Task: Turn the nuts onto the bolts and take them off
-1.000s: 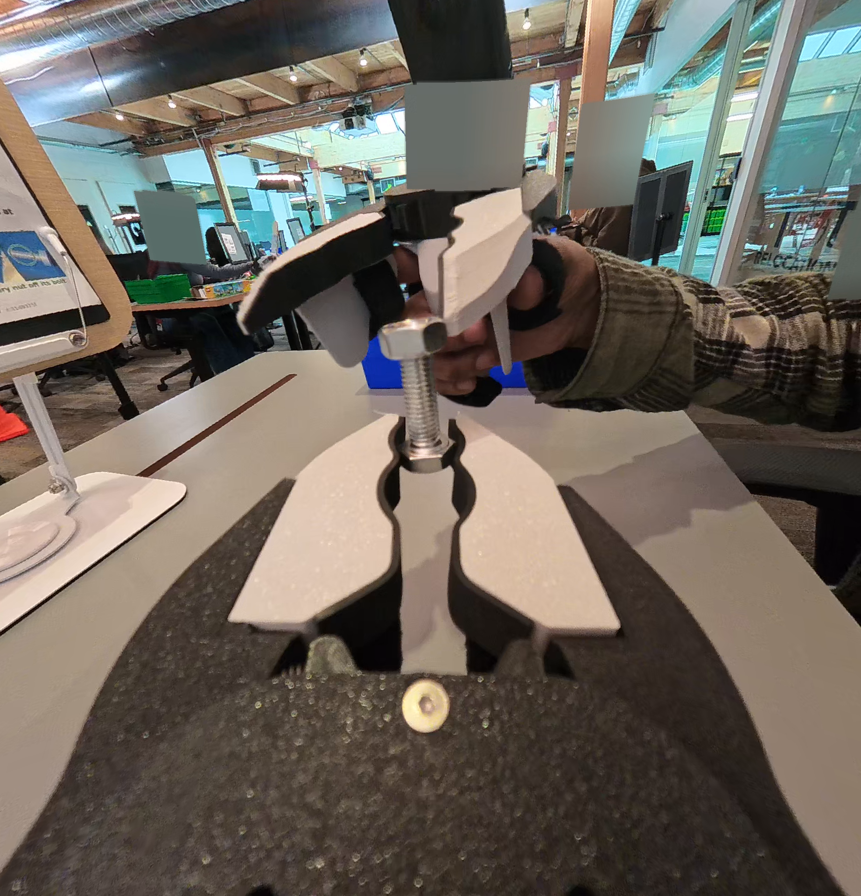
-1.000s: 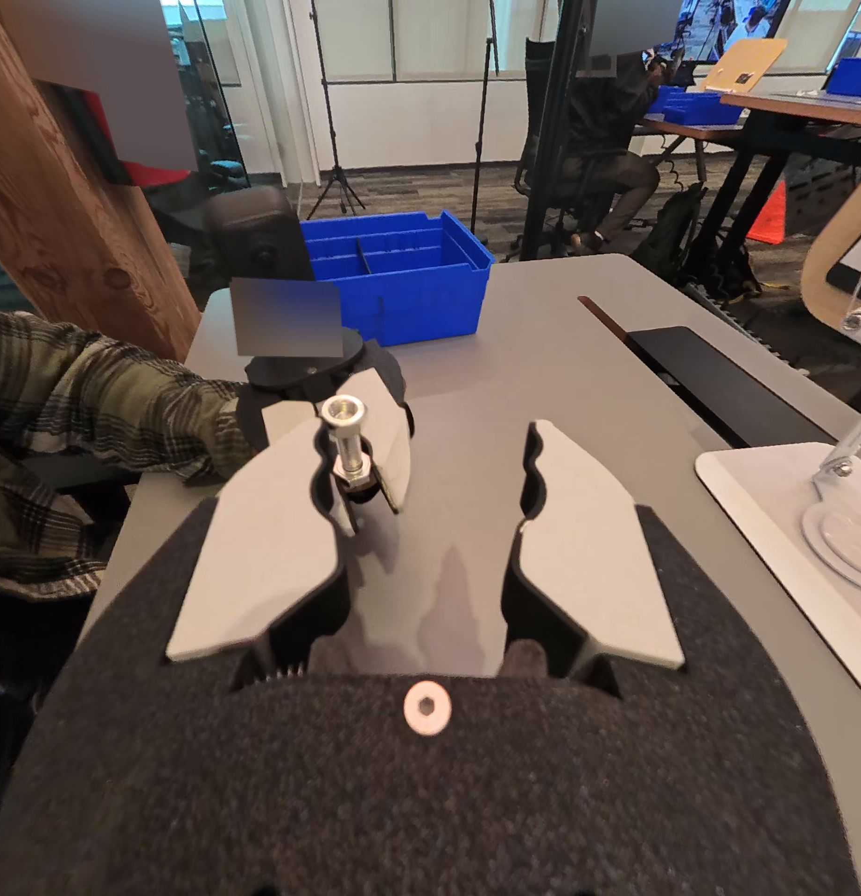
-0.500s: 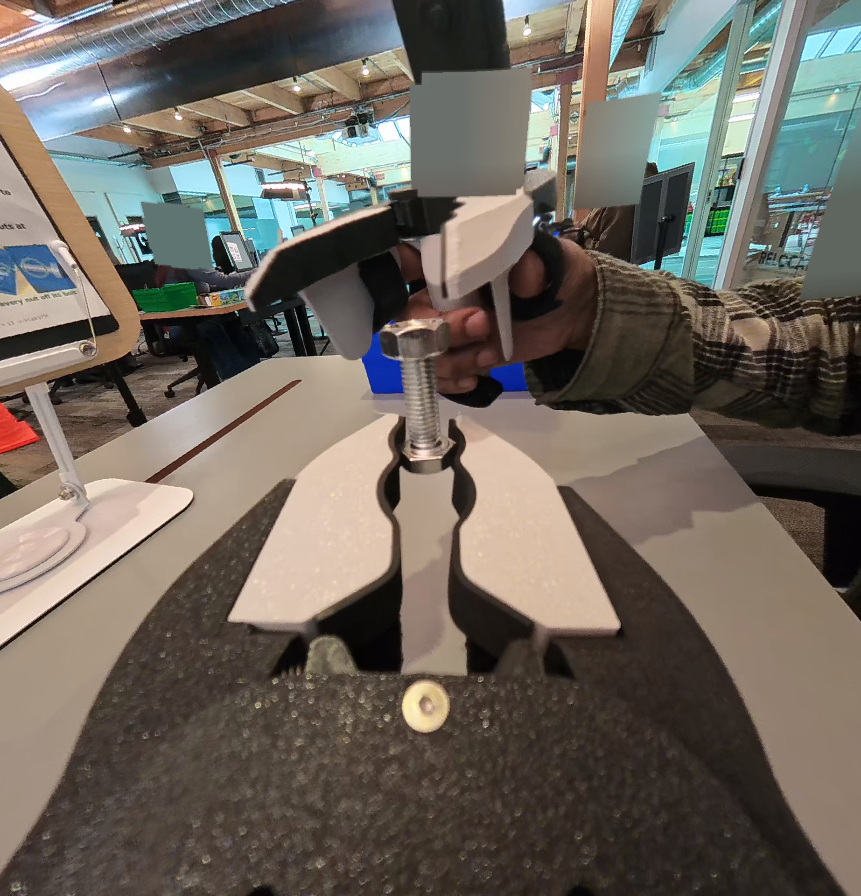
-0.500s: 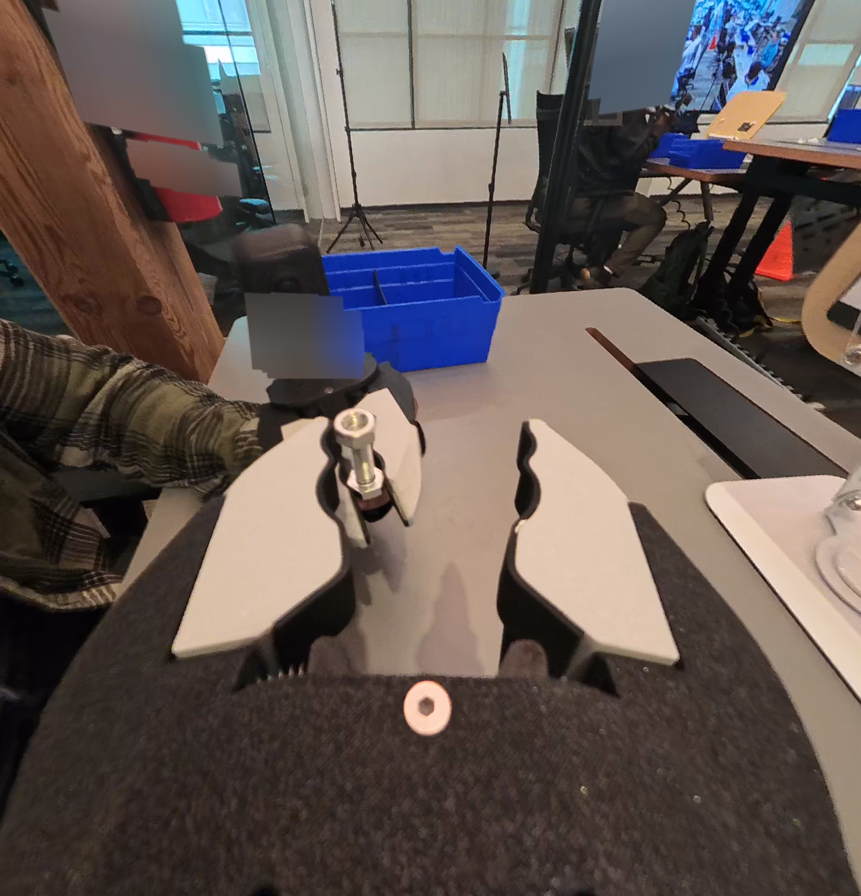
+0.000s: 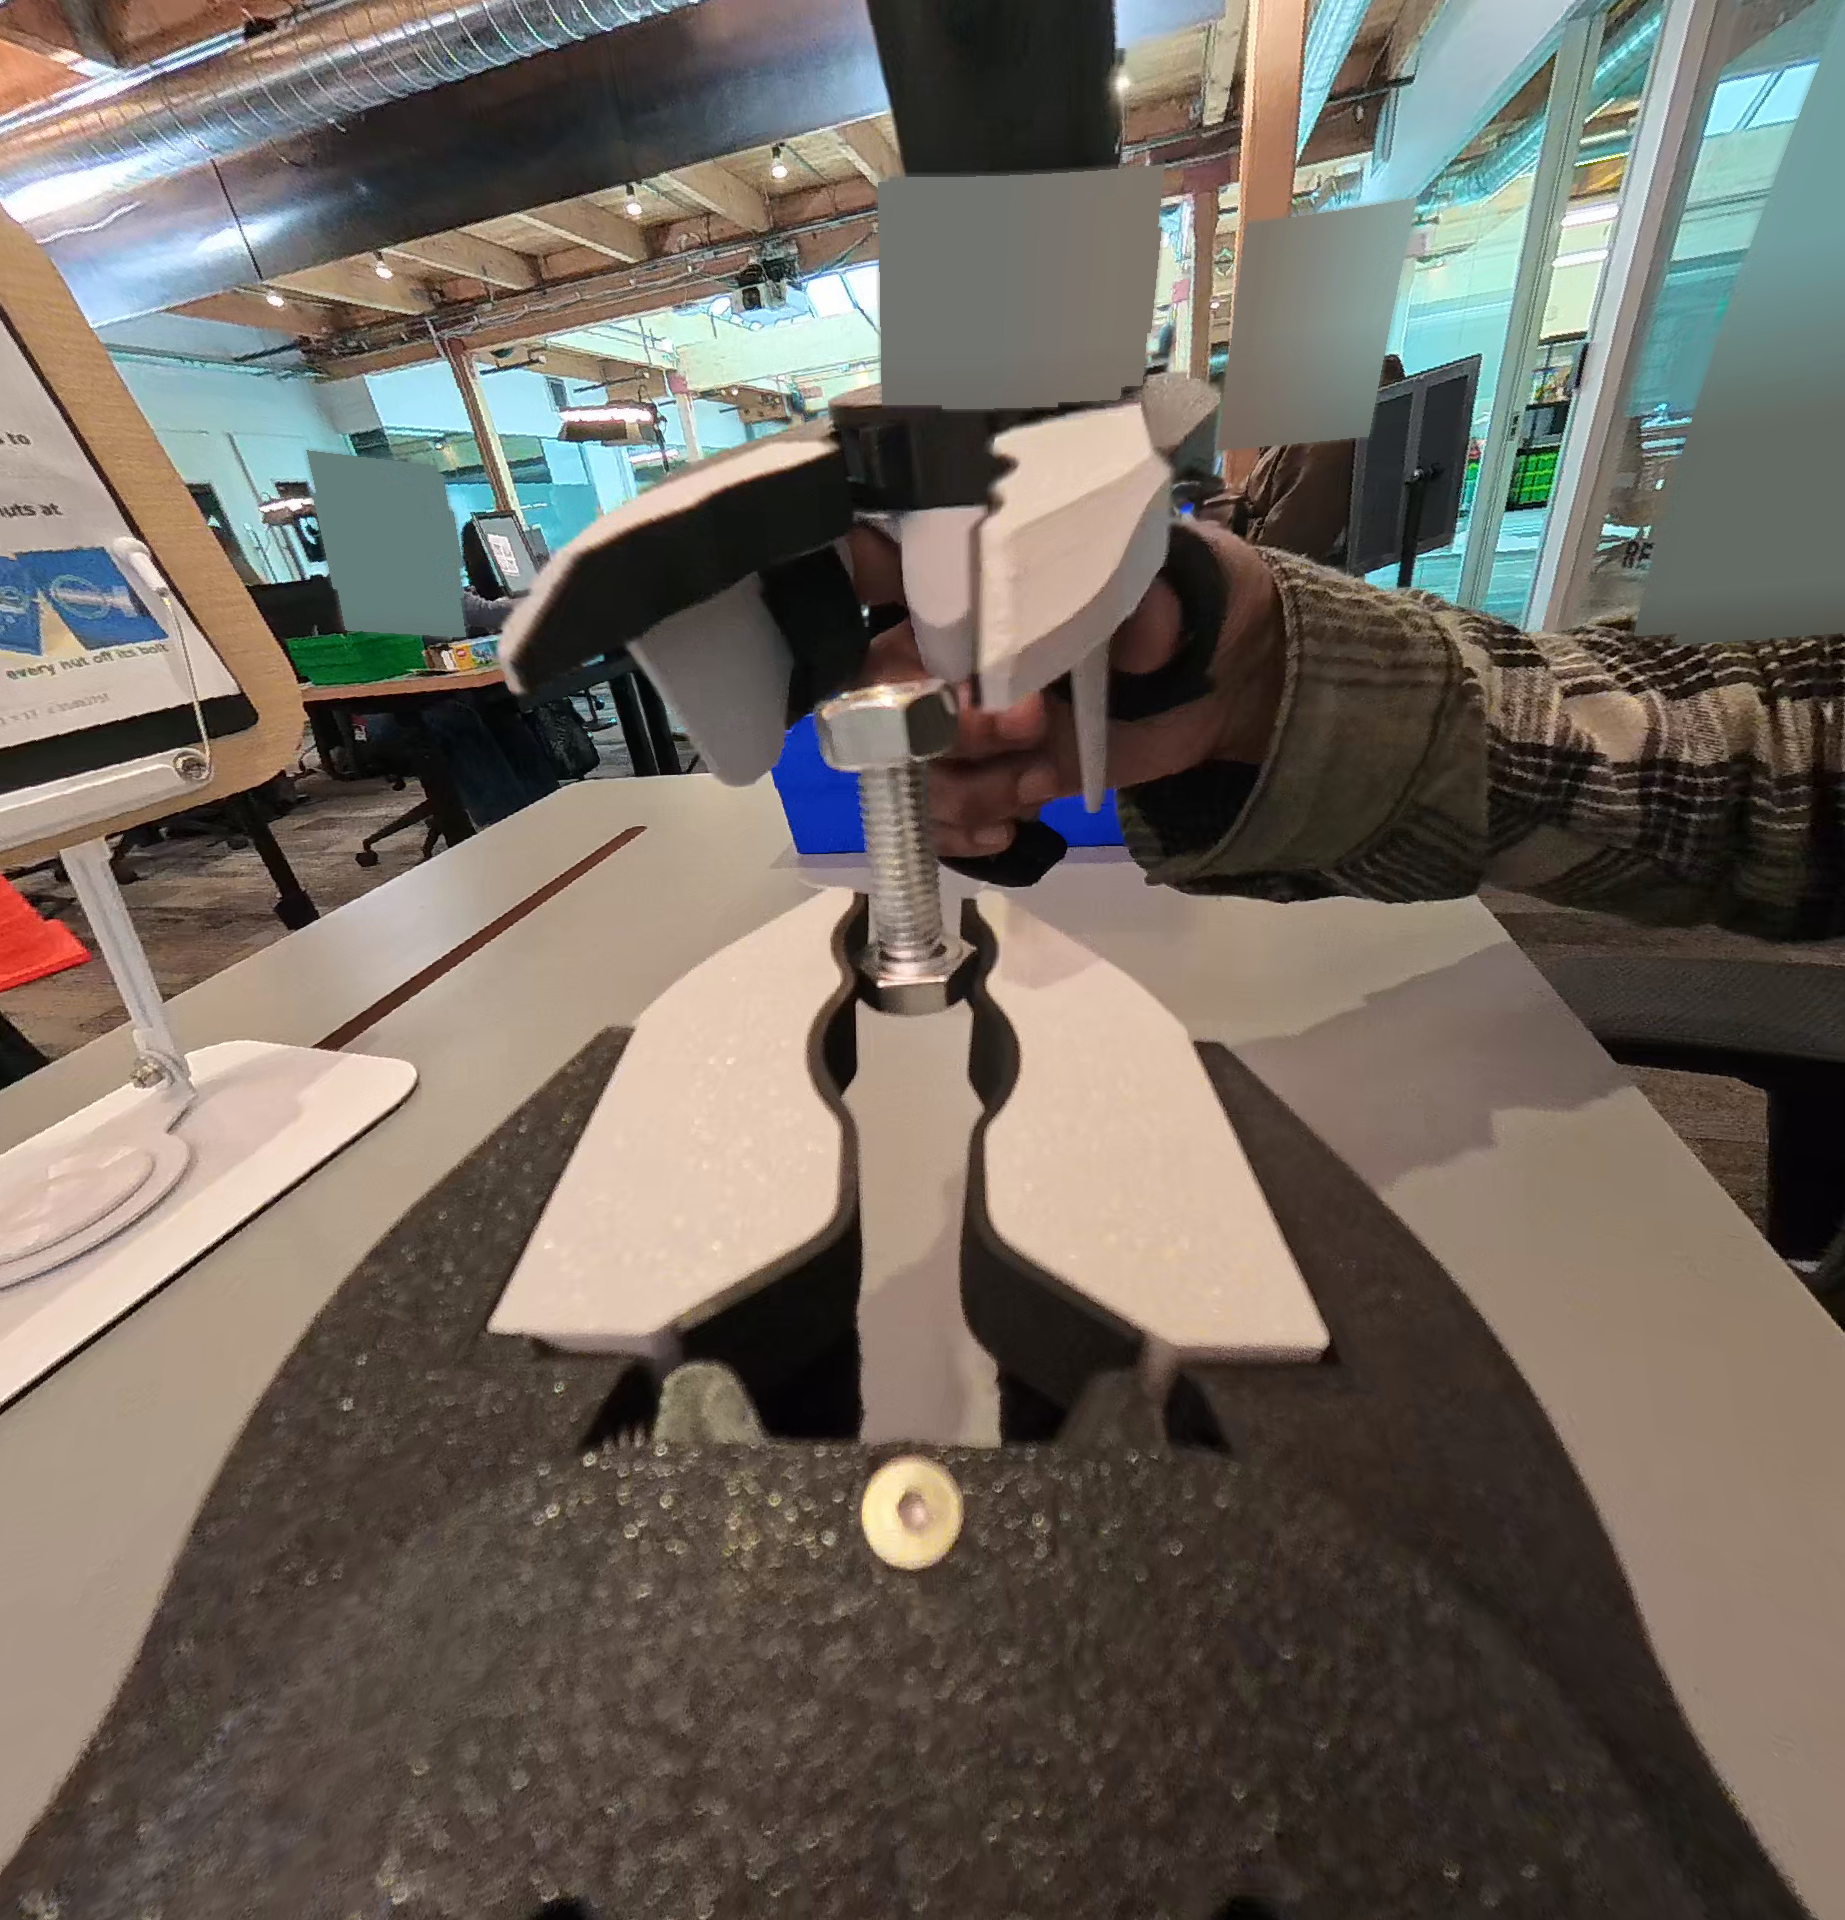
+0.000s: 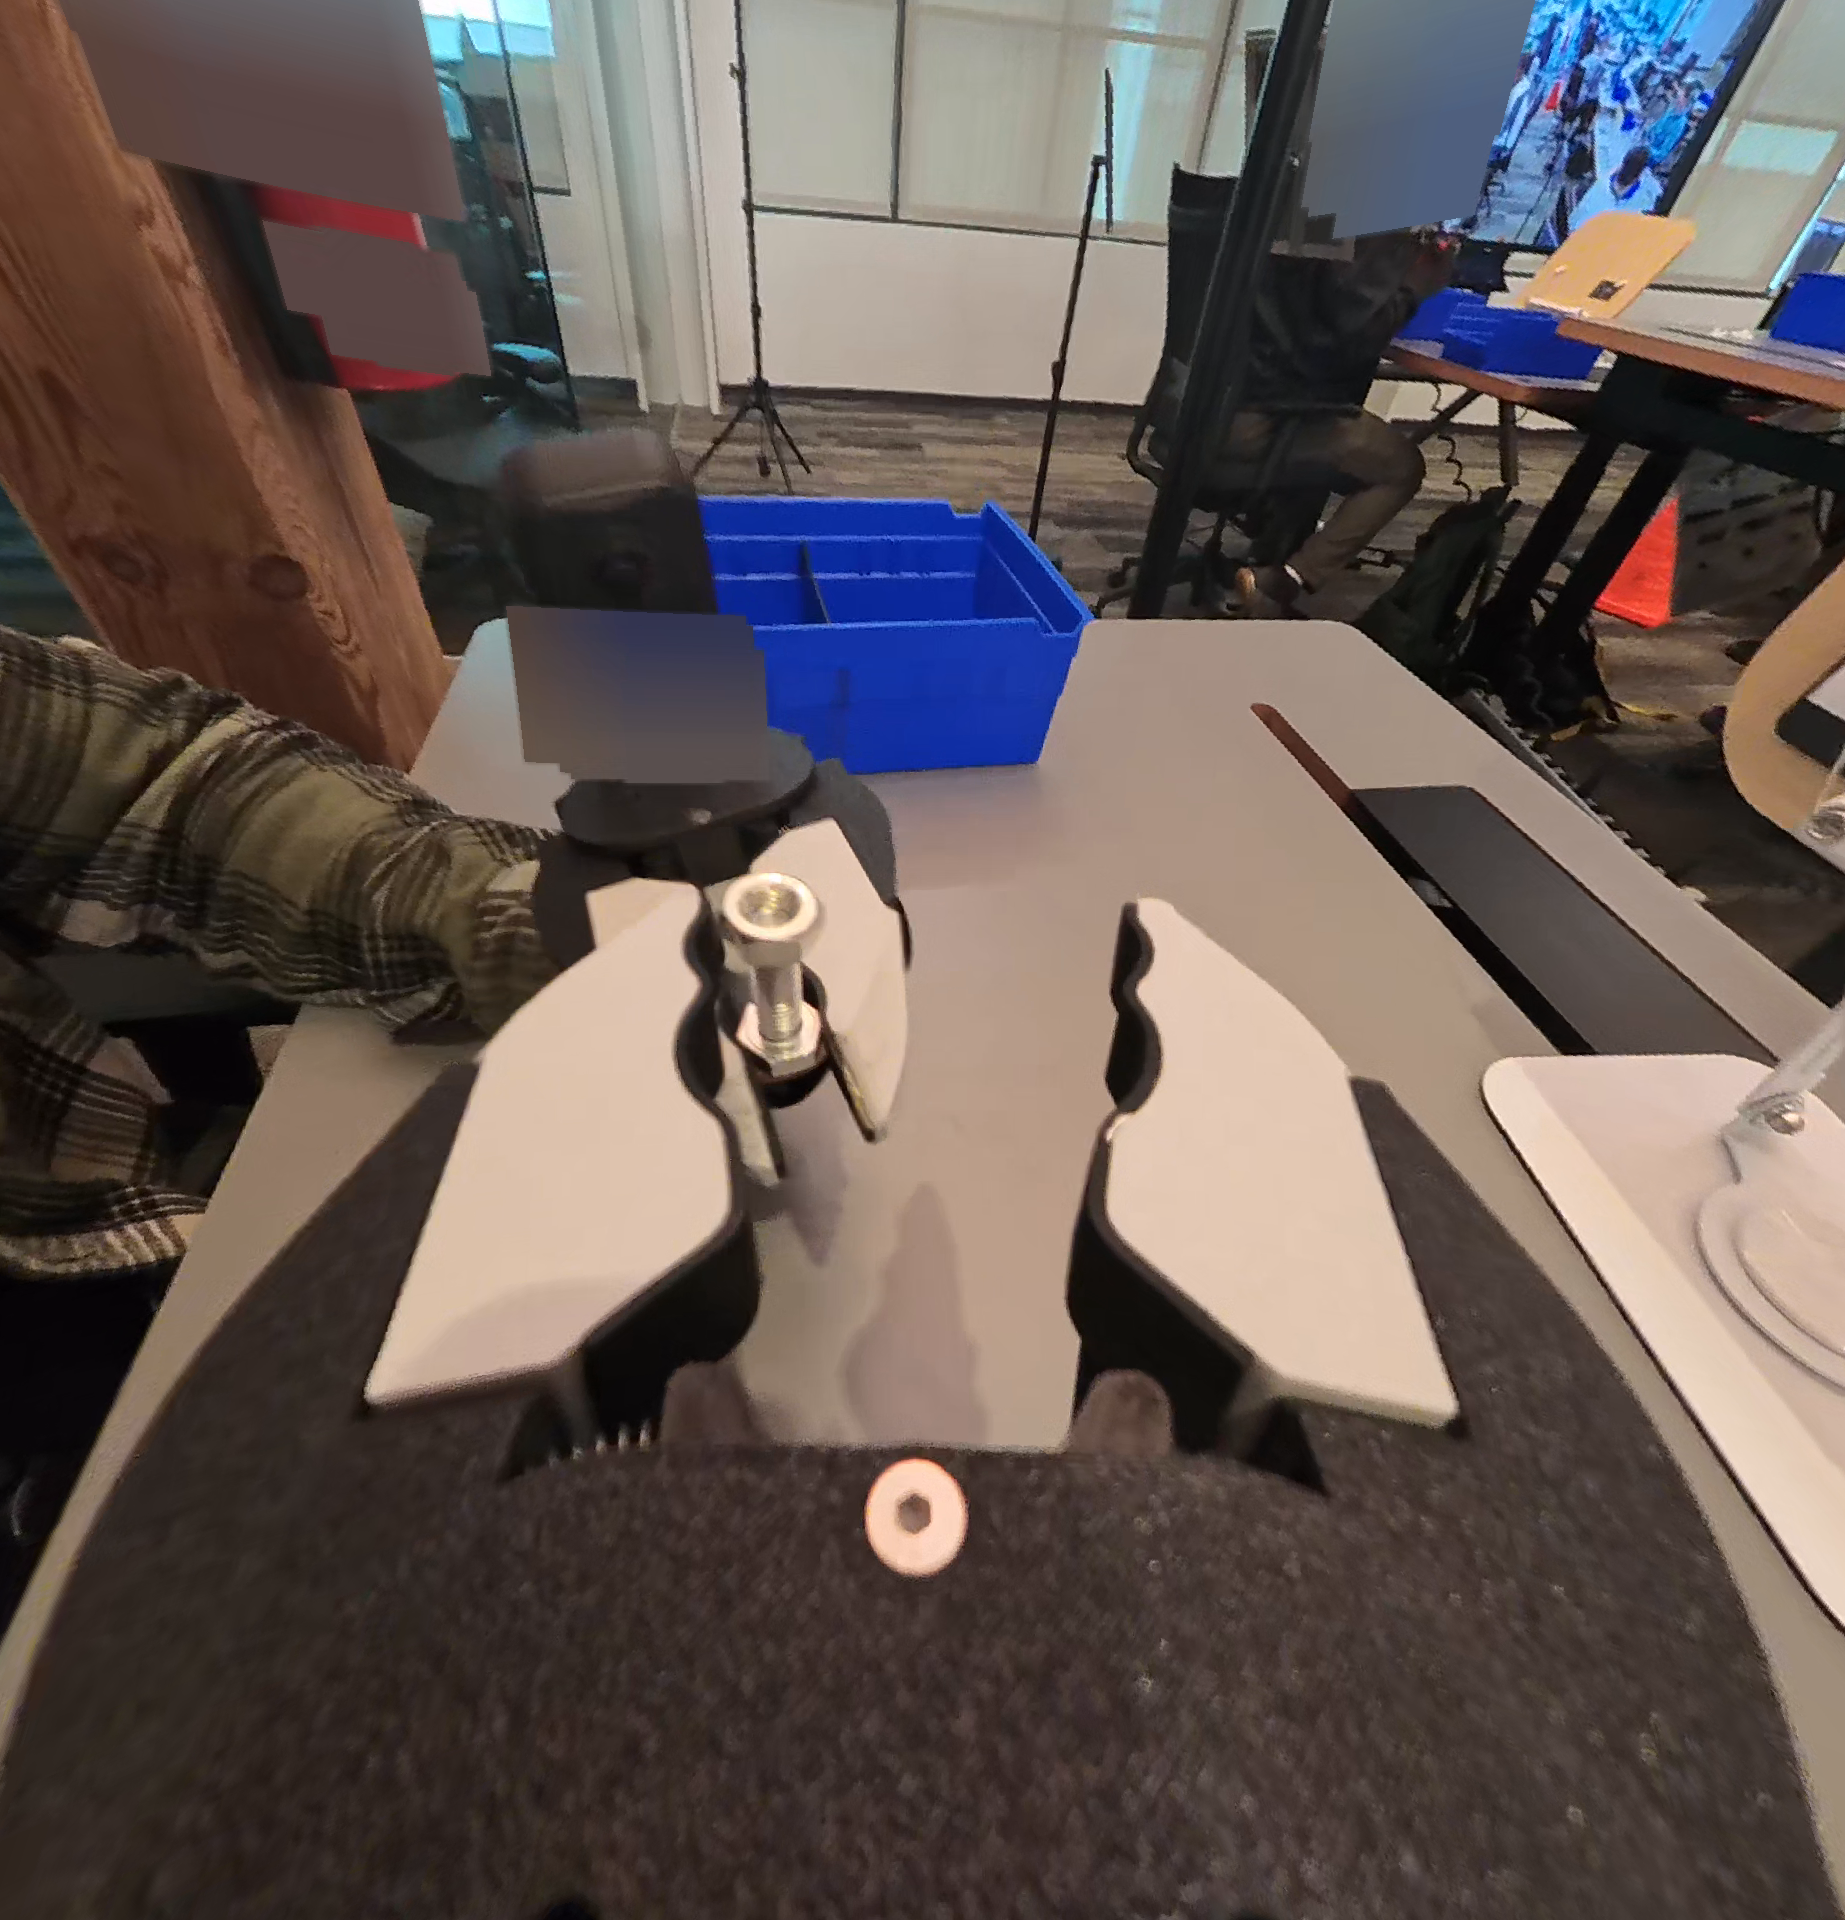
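Note:
A steel bolt (image 5: 897,831) stands upright with its hex head on top, threaded into a steel nut (image 5: 913,982). My left gripper (image 5: 913,935) is shut on the nut near its fingertips. My right gripper (image 5: 897,665) hangs open just above the bolt head, one finger on each side, not gripping it. In the right wrist view my right gripper (image 6: 918,935) is wide open and empty. There the bolt (image 6: 770,966) and nut (image 6: 783,1044) sit by its left finger, held in the left gripper (image 6: 814,1132).
A grey table (image 5: 1417,1143) carries a blue divided bin (image 6: 897,675) at the far end, a white sign stand base (image 6: 1624,1195) and a black pad (image 6: 1520,914). A wooden post (image 6: 118,468) stands beside the table. Plaid sleeves reach in behind each gripper. About 5 centimetres separates my left fingertips from my right.
My right gripper has lifted slightly off the bolt head and tilted back, staying open. My left gripper keeps the nut and bolt still.

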`<move>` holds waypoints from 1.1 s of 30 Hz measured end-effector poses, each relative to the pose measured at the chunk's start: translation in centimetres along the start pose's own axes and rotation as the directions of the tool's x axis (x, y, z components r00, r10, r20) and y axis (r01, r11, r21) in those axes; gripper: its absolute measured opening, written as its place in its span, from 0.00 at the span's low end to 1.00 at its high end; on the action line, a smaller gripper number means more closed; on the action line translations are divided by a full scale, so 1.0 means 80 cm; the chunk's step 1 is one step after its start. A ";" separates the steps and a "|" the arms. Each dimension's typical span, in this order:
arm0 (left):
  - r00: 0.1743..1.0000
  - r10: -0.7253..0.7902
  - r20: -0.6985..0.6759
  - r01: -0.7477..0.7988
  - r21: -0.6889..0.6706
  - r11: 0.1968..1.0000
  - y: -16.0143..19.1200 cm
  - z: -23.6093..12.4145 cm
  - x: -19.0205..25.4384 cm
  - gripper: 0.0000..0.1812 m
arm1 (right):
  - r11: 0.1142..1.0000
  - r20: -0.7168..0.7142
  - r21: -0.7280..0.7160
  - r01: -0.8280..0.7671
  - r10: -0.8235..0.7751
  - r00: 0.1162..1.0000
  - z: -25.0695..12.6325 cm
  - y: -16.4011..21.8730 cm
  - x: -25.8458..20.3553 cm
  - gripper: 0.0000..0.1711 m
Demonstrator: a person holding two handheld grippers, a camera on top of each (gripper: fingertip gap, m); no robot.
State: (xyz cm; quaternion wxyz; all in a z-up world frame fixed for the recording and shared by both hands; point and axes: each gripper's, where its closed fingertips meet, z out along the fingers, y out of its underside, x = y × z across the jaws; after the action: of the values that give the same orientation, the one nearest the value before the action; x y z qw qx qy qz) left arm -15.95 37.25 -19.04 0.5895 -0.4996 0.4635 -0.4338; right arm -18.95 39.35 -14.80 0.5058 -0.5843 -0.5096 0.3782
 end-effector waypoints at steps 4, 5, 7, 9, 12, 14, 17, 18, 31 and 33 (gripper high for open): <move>1.000 0.003 0.003 -0.003 0.013 1.000 -0.004 -0.002 -0.001 0.09 | 1.000 0.005 -0.007 -0.019 0.019 1.000 -0.009 0.007 0.004 0.42; 1.000 0.004 0.005 -0.004 0.013 1.000 -0.004 -0.002 -0.001 0.09 | 1.000 0.005 0.006 -0.021 0.021 1.000 -0.010 0.005 0.004 0.42; 1.000 0.002 0.002 -0.002 0.013 1.000 -0.004 -0.002 -0.001 0.09 | 0.999 0.027 0.036 -0.018 0.017 0.999 -0.008 -0.004 -0.002 0.42; 1.000 0.007 0.000 -0.007 0.010 1.000 -0.003 -0.001 0.000 0.09 | 0.999 0.032 0.038 -0.008 0.006 0.999 -0.002 -0.009 -0.005 0.42; 1.000 0.012 0.002 -0.012 0.010 1.000 -0.004 -0.001 0.001 0.09 | 1.000 0.011 0.000 0.004 -0.004 1.000 0.002 -0.002 -0.001 0.43; 1.000 0.007 0.002 -0.007 0.016 1.000 -0.005 -0.002 0.000 0.09 | 1.000 0.003 0.006 0.008 -0.008 1.000 -0.004 -0.002 0.003 0.43; 1.000 0.015 0.005 -0.015 0.023 1.000 -0.007 -0.003 0.000 0.09 | 1.000 0.010 -0.003 0.003 -0.003 1.000 -0.008 -0.002 0.001 0.43; 1.000 0.015 0.004 -0.015 0.023 1.000 -0.007 -0.002 0.000 0.09 | 1.000 0.016 0.000 0.004 -0.004 1.000 -0.007 -0.004 -0.002 0.43; 0.997 0.059 0.059 -0.056 -0.043 0.997 0.006 0.001 -0.008 0.09 | 0.892 -0.006 -0.435 -0.123 0.134 0.991 -0.031 0.001 -0.017 0.26; 0.995 0.072 0.069 -0.068 -0.061 0.996 0.009 0.002 -0.008 0.09 | 0.840 -0.018 -0.512 -0.178 0.197 0.980 -0.027 0.008 -0.021 0.27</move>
State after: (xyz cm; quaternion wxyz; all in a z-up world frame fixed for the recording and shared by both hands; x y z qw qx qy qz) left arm -15.85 37.98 -19.65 0.6055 -0.5151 0.4720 -0.3811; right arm -17.07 37.27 -15.13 0.2841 -0.7377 -0.5408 0.2874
